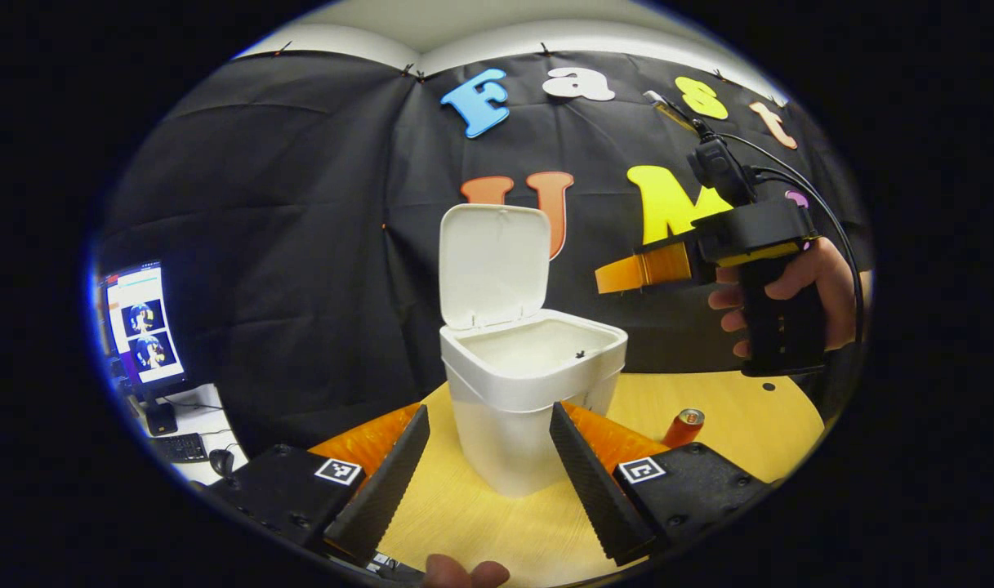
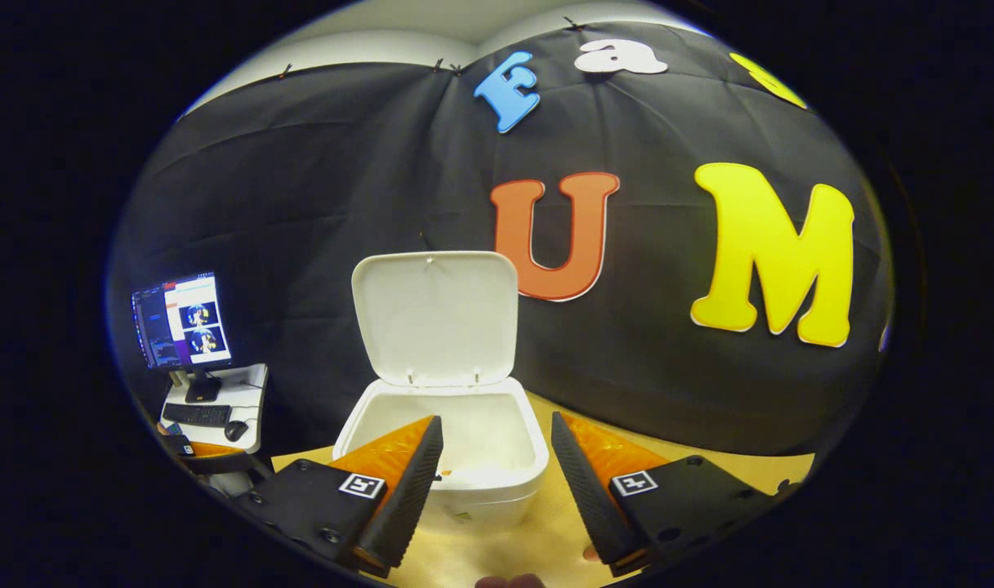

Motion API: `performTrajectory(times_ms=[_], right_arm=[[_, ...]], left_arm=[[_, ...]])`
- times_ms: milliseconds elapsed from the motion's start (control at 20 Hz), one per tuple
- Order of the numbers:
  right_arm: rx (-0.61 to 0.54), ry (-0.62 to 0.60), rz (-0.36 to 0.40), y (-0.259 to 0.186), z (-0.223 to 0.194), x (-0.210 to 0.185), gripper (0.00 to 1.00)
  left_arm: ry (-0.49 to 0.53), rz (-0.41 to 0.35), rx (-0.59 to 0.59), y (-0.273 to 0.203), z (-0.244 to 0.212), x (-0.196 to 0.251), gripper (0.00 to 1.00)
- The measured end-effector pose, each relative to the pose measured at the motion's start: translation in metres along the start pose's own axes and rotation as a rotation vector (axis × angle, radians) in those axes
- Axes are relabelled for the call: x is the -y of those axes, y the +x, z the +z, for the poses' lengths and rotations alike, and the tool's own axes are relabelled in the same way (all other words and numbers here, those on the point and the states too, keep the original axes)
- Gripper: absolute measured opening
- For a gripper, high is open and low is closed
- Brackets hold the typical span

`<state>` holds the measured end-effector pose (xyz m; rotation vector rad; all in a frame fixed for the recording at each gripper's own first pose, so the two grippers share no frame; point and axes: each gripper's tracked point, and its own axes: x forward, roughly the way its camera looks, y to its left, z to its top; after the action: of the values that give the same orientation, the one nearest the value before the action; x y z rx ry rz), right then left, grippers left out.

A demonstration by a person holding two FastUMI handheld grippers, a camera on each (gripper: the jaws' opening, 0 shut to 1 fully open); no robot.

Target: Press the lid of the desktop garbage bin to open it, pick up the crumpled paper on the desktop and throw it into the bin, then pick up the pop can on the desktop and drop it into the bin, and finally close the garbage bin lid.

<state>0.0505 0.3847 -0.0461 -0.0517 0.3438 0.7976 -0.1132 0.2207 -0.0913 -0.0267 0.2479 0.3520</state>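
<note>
Bin (image 1: 521,408): white, standing upright on the wooden table (image 1: 709,408), lid (image 1: 490,263) raised and leaning back on its rear hinge. Inside of the bin is pale; in the left gripper view a small dark speck sits near the far rim. In the right gripper view the bin (image 2: 480,457) is seen from above and close, its lid (image 2: 434,317) upright behind the opening; whether paper lies inside cannot be told.

Can (image 1: 683,427): orange, on the table to the right of the bin, partly hidden behind the finger of the left tongs, metal top facing the camera. It is apart from the bin.

Left tongs (image 1: 488,457): released, fingers spread wide, holding nothing. The bin stands between them in the picture, a little farther off, not touched by either finger.

Right tongs (image 2: 497,474): released, fingers spread, holding nothing, poised above the front rim of the bin. In the left gripper view the same right tongs (image 1: 607,278) hang in the air to the right of the raised lid and above the bin's opening, held by a hand (image 1: 799,294) around the dark grip, a cable running off the top.

Monitor (image 1: 141,327): lit, on a small stand at far left, with a keyboard (image 2: 196,415) and mouse (image 2: 235,430) below it.
</note>
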Motion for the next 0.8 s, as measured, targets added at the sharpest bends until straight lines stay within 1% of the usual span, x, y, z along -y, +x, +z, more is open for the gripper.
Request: performTrajectory(times_ms=[50, 100, 250, 450, 550, 650, 800], right_arm=[[0.022, 0.008, -0.032, -0.013, 0.005, 0.012, 0.88], [0.041, 0.012, -0.064, -0.025, 0.007, 0.024, 0.89], [0.092, 0.055, -0.148, -0.067, 0.010, 0.059, 0.89], [0.134, 0.081, -0.305, -0.128, -0.007, 0.113, 0.89], [0.133, 0.086, -0.379, -0.160, -0.024, 0.135, 0.89], [0.129, 0.091, -0.447, -0.191, -0.038, 0.155, 0.89], [0.145, 0.099, -0.523, -0.233, -0.051, 0.177, 0.89]], left_arm=[[0.016, -0.034, 0.015, 0.002, 0.005, 0.013, 0.98], [0.031, -0.067, 0.029, 0.004, 0.009, 0.026, 0.98], [0.063, -0.154, 0.051, 0.006, 0.012, 0.063, 0.98], [0.065, -0.262, 0.055, -0.006, 0.006, 0.112, 0.98], [0.064, -0.310, 0.061, -0.013, 0.003, 0.134, 0.98], [0.057, -0.352, 0.062, -0.018, 0.000, 0.155, 0.98], [0.059, -0.399, 0.051, -0.024, -0.005, 0.180, 0.98]])
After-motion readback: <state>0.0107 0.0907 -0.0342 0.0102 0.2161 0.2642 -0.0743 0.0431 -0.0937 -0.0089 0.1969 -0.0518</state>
